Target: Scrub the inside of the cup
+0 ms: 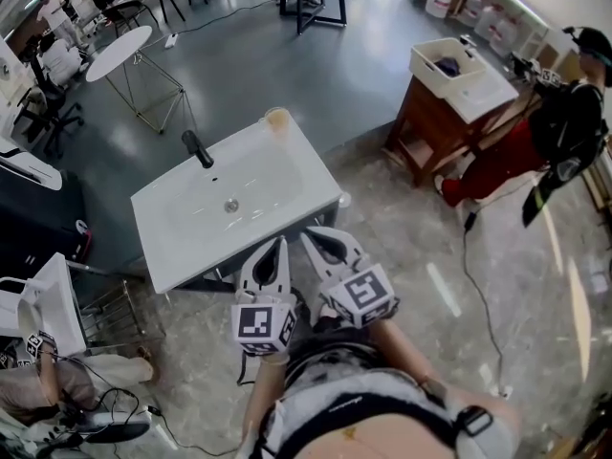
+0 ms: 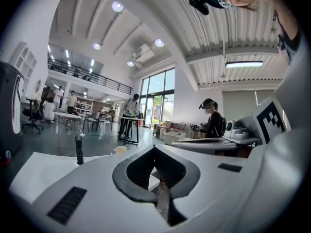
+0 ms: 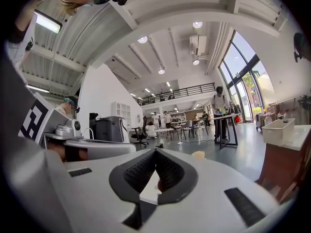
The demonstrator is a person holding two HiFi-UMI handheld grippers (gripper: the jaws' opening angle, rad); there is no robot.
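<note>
The tan cup [image 1: 277,120] stands upright, mouth up, long axis vertical, on the white washbasin's [image 1: 172,249] far corner. Left tongs [image 1: 281,244] and right tongs [image 1: 309,235], both clenched empty, hover near its front edge

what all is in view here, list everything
sink: 1, white, centre of the head view
tap: 1, black, at the sink's far rim
cup: 1, pale tan, on the sink's far right corner
second sink: 1, white on a brown wooden cabinet, upper right
round table: 1, white, upper left
office chair: 1, black, far left
person: 1, in black and red, right edge by the second sink
left gripper: 1, white, fingers together with nothing between, at the sink's near edge
right gripper: 1, white, fingers together with nothing between, beside the left one
</note>
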